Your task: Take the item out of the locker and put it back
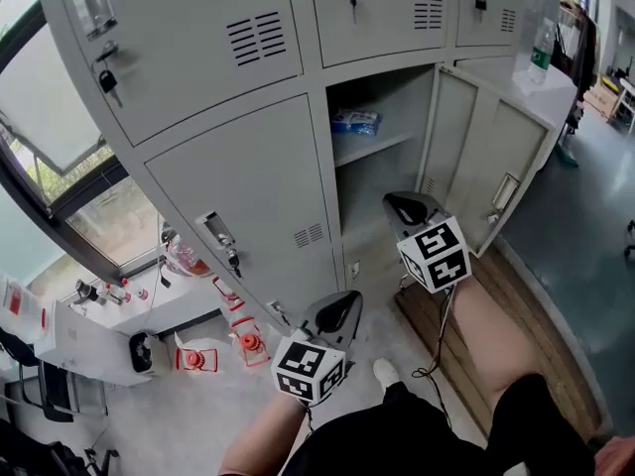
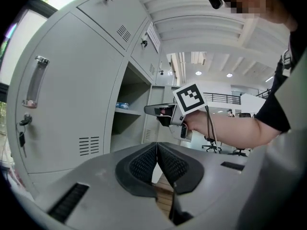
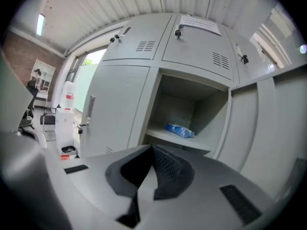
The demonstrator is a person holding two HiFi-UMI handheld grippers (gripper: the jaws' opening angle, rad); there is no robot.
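1. Grey steel surrounds the step in hand. The left tool, jaws pressed together on nothing, hangs low before a closed door, left of the open compartment.
2. The task's thing, a blue packet, lies flat on the shelf inside that compartment, touched by neither tool.
3. The right tool, also pressed together and empty, points toward the opening. It is the nearer of the two but not yet inside.
4. A clean pick-up would likely fall to the right tool. It should spread its jaws before entering, travel level just above the shelf, and pinch the packet across its narrow middle. The wrapping looks soft and may crumple, so a gentle squeeze should do.
5. Whether the packet awaits removal or is already returned cannot be told.
6. Around, from the left:
   - a window;
   - red-and-white clutter on the floor;
   - a key hanging in the closed door's lock;
   - the open door swung out right of the opening, which the right tool's marker cube is most likely to strike;
   - a green-labelled bottle at far right.
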